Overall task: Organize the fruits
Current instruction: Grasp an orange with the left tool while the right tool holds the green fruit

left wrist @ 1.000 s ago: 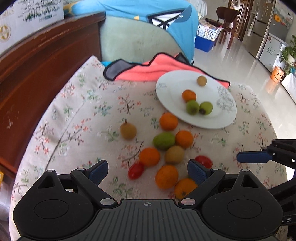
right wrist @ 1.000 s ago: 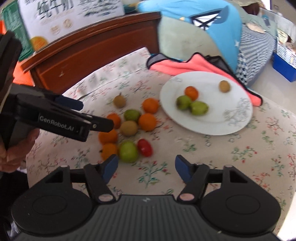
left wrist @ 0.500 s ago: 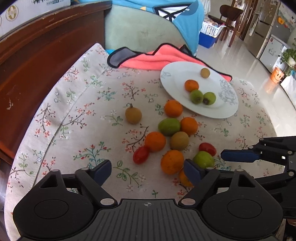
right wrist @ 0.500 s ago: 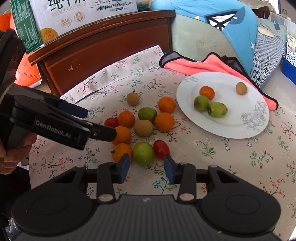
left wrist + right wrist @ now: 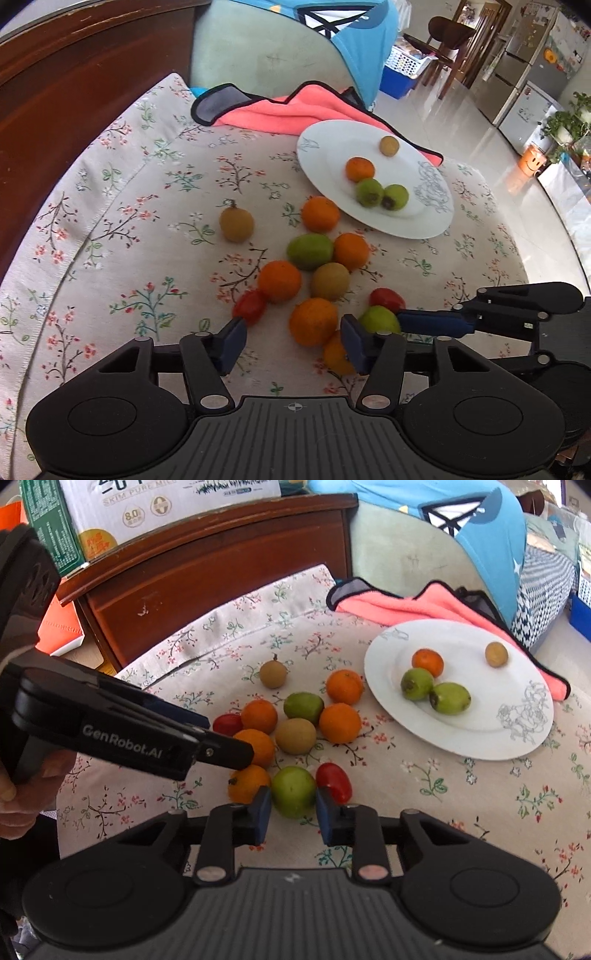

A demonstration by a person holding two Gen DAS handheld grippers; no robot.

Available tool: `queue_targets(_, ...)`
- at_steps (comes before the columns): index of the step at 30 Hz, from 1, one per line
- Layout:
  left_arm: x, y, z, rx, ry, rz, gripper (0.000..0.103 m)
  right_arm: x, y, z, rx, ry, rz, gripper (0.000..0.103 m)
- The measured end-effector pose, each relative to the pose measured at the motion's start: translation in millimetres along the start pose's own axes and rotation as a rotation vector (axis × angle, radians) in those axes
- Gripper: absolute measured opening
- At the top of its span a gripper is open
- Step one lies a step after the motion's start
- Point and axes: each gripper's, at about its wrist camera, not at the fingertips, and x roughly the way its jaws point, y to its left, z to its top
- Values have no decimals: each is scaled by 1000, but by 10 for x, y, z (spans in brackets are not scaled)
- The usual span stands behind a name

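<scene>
Now right gripper fingers narrowed, grasping the green fruit; left gripper fingers released, wide apart.

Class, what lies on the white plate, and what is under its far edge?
On the plate: one orange, two green fruits, one small brown fruit. A pink cloth runs under its far edge; how far under is hidden.

A beige tablecloth printed with small red and green flower sprigs carries a round white plate with a grey line-drawn flower. Behind the plate lies a coral-pink towel edged in black; before it cluster orange, green, tan and red fruits.
</scene>
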Motion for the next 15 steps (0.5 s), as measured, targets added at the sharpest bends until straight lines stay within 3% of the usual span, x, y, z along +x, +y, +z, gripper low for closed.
queue_targets(9, 76, -37, 30, -16, -1, -19, 52, 8, -10, -2, 2, -2, 1, 26)
queue_targets(15, 83, -58, 37, -27, 4, -51, 38, -1, -3, 4, -11, 5, 2, 26)
